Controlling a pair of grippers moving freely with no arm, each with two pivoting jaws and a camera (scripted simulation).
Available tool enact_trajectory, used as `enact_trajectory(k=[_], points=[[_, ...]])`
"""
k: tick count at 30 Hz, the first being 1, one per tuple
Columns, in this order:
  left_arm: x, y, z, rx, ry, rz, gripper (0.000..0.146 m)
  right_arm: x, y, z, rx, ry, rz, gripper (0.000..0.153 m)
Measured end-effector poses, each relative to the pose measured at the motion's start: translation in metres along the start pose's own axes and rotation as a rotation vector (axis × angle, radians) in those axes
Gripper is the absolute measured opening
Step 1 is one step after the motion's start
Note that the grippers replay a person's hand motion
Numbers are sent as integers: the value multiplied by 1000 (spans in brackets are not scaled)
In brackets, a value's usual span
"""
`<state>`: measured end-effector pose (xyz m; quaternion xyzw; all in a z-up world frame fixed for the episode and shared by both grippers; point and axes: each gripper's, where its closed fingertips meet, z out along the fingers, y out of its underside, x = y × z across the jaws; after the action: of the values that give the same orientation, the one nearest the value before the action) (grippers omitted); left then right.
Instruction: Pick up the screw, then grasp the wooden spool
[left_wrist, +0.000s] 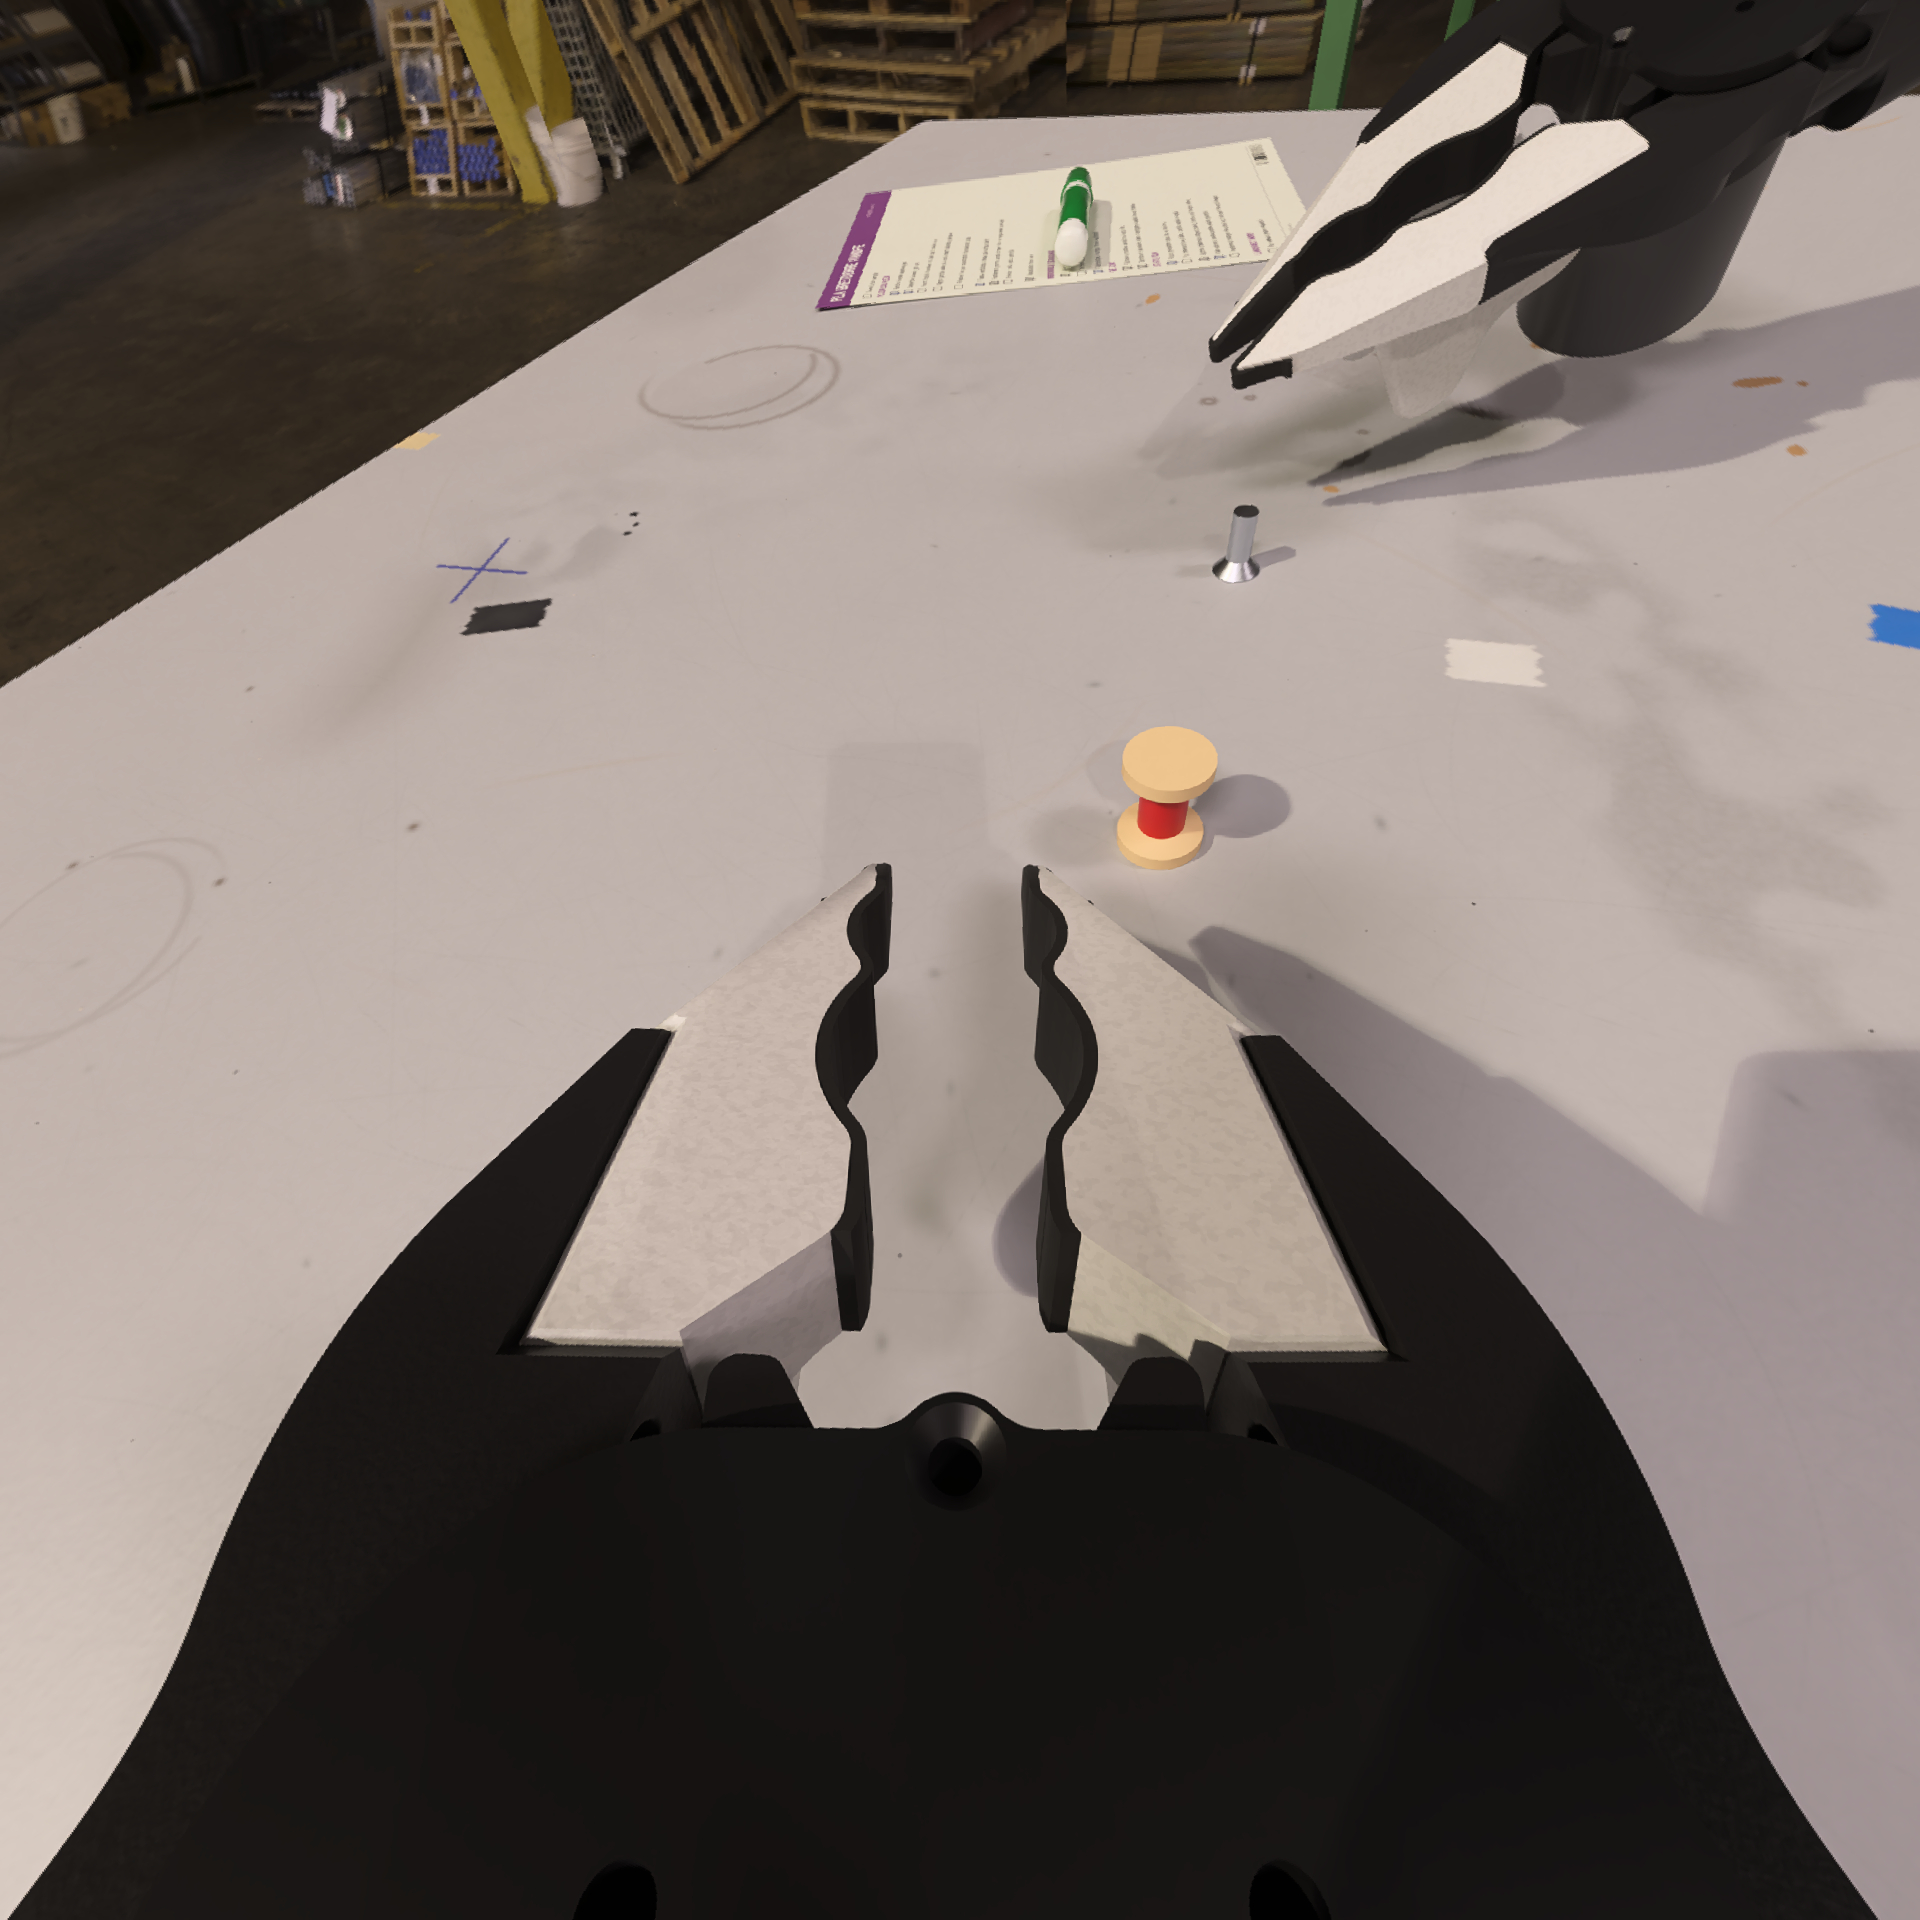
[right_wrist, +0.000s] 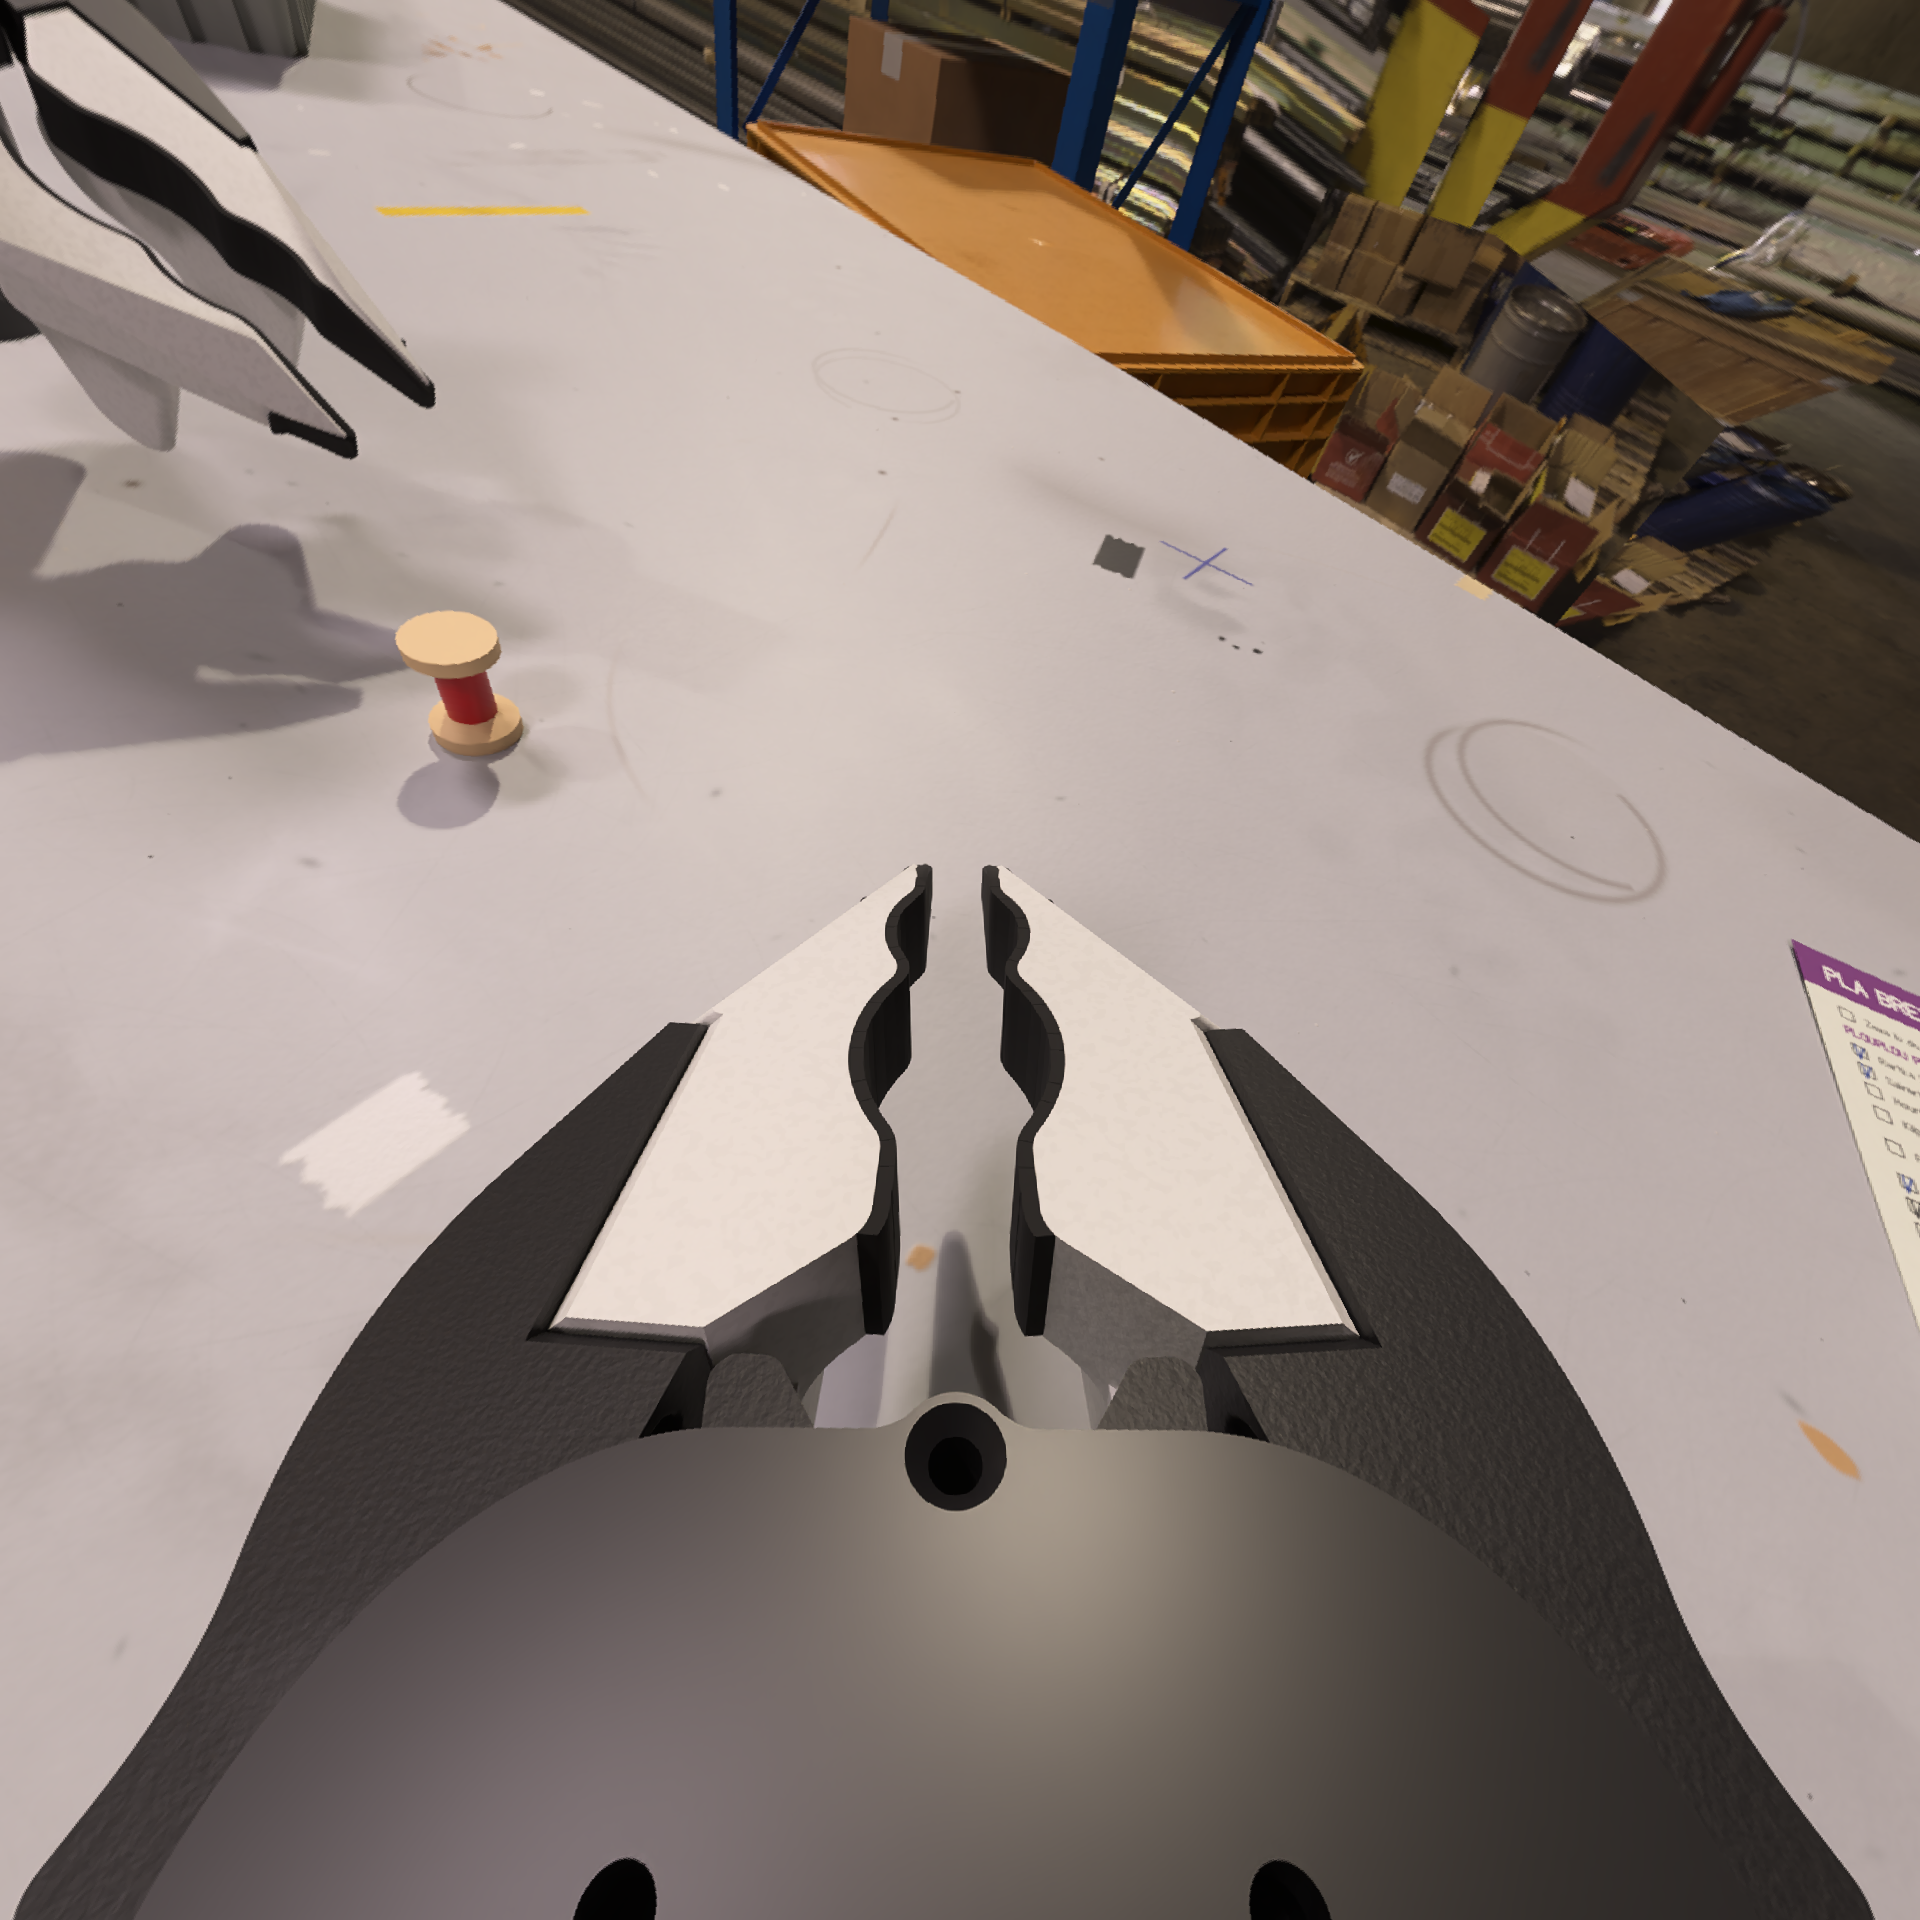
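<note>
The silver screw (left_wrist: 1238, 545) stands head-down on the white table (left_wrist: 727, 727). The wooden spool (left_wrist: 1166, 798), with tan discs and a red core, stands upright just ahead and to the right of my left gripper (left_wrist: 956, 878), which is open and empty above the table. My right gripper (left_wrist: 1236, 364) hovers beyond the screw, tips pointing down towards it. In its own view my right gripper (right_wrist: 956, 878) has a narrow gap and holds nothing. The spool (right_wrist: 462, 681) is ahead on its left. A grey tapered shape low between its fingers may be the screw; I cannot tell.
A printed sheet (left_wrist: 997, 244) with a green marker (left_wrist: 1075, 213) on it lies at the far side of the table; its corner shows in the right wrist view (right_wrist: 1870, 1081). Tape patches and pen marks dot the tabletop. The left gripper (right_wrist: 353, 416) shows at the upper left. Pallets, boxes and an orange tray (right_wrist: 1039, 239) lie beyond the table edge.
</note>
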<state>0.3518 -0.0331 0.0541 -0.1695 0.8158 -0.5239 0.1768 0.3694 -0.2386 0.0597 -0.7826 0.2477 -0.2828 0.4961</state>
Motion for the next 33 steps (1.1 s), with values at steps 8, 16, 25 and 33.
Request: enact_trajectory(k=[8, 16, 25, 33], points=[[-3, -1, -3, 12, -7, -22, 25, -5, 2, 2, -24, -9, -22, 9], [7, 3, -4, -9, 51, -25, 24, -21, 11, 5, -94, -97, -24, 9], [33, 0, 12, -53, 174, -40, 25, -27, 34, 4, -354, -195, -81, 12], [35, 1, 16, -71, 187, -49, 26, -31, 39, 16, -452, -295, -111, 15]])
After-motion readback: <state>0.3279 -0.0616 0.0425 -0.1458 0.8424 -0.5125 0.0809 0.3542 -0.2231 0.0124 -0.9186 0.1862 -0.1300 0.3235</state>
